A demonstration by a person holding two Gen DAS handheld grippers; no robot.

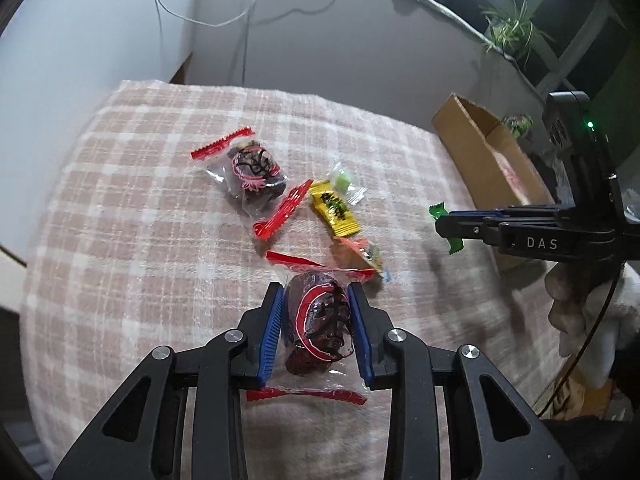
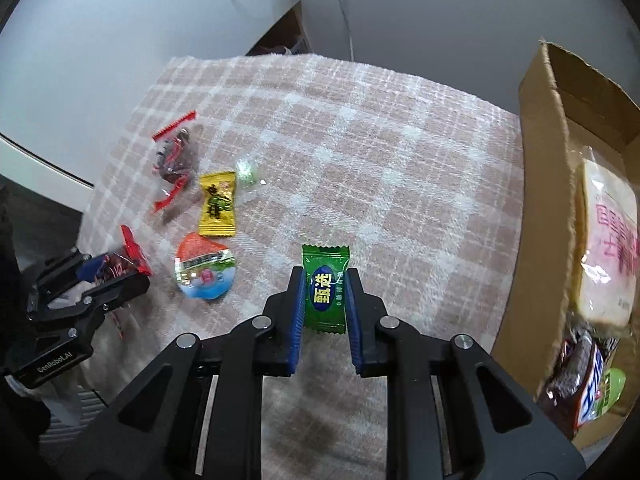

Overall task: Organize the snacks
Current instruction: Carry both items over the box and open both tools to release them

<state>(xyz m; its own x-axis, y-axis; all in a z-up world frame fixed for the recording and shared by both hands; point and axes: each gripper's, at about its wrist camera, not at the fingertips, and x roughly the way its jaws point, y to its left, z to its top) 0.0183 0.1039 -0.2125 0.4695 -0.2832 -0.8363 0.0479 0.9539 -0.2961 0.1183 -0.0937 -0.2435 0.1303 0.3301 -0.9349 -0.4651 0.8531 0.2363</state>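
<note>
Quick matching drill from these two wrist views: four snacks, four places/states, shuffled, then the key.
Things:
1. green candy
2. clear red-edged date packet
3. yellow candy
4. pink-lettered bread pack

Places/states:
A. lying loose on the checked cloth
B. inside the cardboard box
C. clamped in the left claw
D. clamped in the right claw

Pairs: 1-D, 2-C, 3-A, 4-B

L tongs (image 1: 316,328) clamped on a clear red-edged packet (image 1: 318,330), R tongs (image 2: 324,296) at its 3 o'clock pinching a green candy (image 2: 325,290), both low.
</note>
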